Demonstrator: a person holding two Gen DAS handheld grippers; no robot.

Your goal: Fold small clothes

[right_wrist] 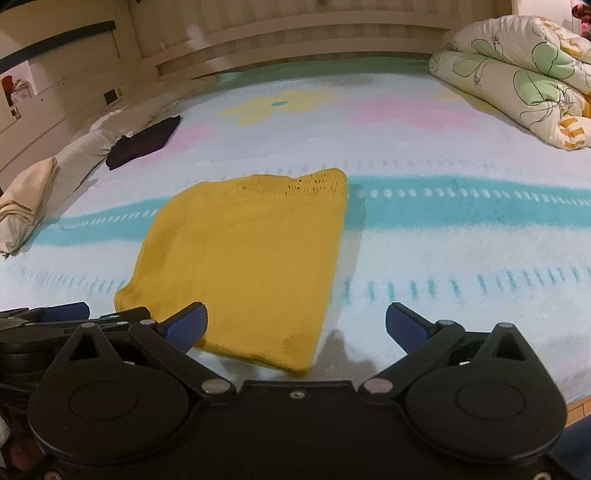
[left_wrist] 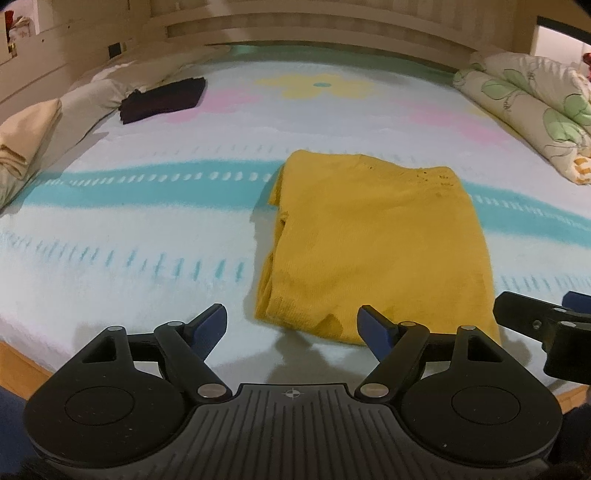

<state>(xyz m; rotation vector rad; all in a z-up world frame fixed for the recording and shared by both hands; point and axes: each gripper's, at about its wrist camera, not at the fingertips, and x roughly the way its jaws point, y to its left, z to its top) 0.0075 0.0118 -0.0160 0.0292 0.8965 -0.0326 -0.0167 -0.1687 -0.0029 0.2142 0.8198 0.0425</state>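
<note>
A folded yellow knit garment (left_wrist: 376, 247) lies flat on the patterned bed sheet (left_wrist: 147, 229); it also shows in the right wrist view (right_wrist: 247, 254). My left gripper (left_wrist: 291, 325) is open and empty, hovering just in front of the garment's near edge. My right gripper (right_wrist: 295, 325) is open and empty, over the garment's near right corner. The right gripper's body shows at the right edge of the left wrist view (left_wrist: 546, 332), and the left gripper shows at the left edge of the right wrist view (right_wrist: 55, 317).
A folded dark garment (left_wrist: 162, 99) lies at the far left of the bed. Beige folded linen (left_wrist: 26, 136) sits at the left edge. A rolled floral duvet (right_wrist: 524, 74) lies at the far right. A wooden headboard (left_wrist: 295, 29) stands behind.
</note>
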